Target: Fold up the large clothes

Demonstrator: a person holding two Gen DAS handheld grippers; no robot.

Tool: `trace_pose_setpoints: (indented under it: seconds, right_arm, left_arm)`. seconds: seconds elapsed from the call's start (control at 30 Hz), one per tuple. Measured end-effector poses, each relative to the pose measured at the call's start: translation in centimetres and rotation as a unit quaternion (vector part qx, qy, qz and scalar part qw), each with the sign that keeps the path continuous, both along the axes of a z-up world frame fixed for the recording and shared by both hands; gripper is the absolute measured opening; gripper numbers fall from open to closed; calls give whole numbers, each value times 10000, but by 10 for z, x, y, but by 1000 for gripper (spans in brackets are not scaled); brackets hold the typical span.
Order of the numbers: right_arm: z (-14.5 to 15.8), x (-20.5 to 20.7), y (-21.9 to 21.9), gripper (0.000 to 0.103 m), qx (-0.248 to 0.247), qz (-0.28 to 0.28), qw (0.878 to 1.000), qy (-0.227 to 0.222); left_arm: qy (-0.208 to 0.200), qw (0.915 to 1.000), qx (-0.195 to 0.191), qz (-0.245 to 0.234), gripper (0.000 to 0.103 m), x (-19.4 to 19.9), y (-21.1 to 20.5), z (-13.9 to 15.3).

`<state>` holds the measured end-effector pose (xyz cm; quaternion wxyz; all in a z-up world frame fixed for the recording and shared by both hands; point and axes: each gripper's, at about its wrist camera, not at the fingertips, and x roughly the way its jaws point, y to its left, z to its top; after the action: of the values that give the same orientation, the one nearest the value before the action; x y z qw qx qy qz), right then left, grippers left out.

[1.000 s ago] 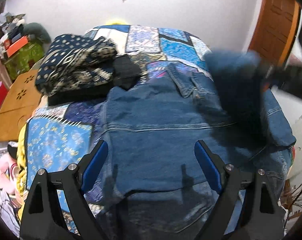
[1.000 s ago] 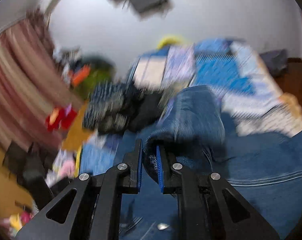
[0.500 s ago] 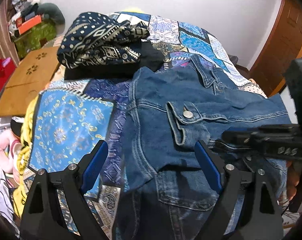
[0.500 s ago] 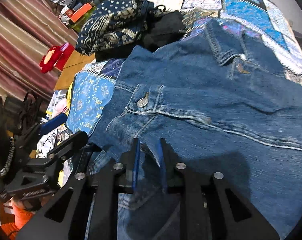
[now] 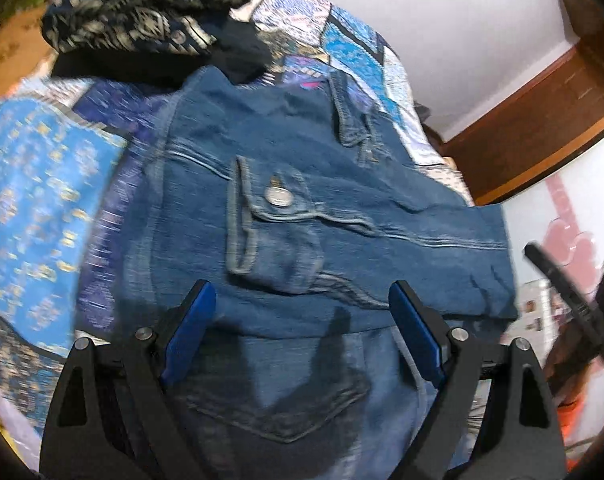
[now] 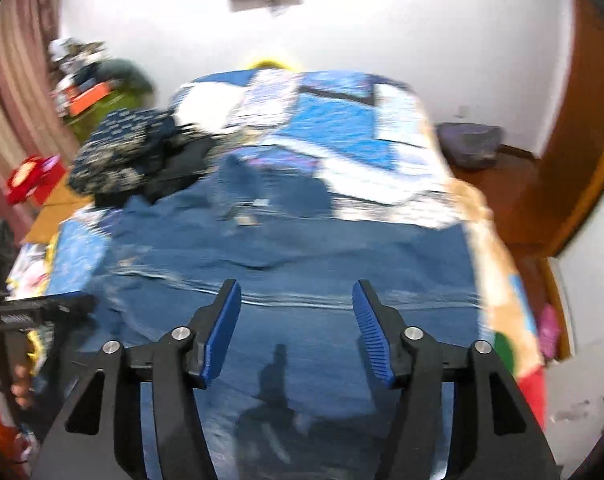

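The blue denim jacket [image 5: 326, 216] lies on the patchwork-quilted bed [image 5: 33, 184], a cuffed sleeve folded across its middle, so folding looks partly done; the body folds likely remain. The left gripper [image 5: 302, 340] and right gripper [image 6: 297, 328] hover above it, fingers spread wide, holding nothing.

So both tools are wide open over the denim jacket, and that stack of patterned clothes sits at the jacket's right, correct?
Not quite: the patterned clothes lie to the left of the denim jacket, as both wrist views show. The left tool and right tool are open over it.
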<state>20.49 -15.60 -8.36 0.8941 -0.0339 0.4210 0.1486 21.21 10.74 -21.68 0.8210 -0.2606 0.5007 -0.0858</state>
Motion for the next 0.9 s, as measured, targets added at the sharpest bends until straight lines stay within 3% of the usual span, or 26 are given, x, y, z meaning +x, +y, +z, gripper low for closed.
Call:
trace_pose_setpoints:
  seconds: [0.1,0.3,0.47,0.7,0.9]
  right_arm:
    - [-5,-2,-33,55,44,-405,9992,65]
    - [-19,-8,-73,55,407,-918,9946,274]
    - [-25,-7,-94,55,642,-1176,9902,390]
    - [-29,-9,-107,55,871,-1383,9859,373]
    - [-37,-10,-106,55,899,-1372,9851,509]
  left_arm:
    - [208,9972,-720,45,88,12,-1,-14]
    - [487,9911,-1108,562,88,27,1,-34]
    - [428,9905,-875,973,83,25,-5,-27]
    - [361,9933,-228,1072,55,18,-16,-23]
    - [364,9920,-221,1186,52,16,-14,-22]
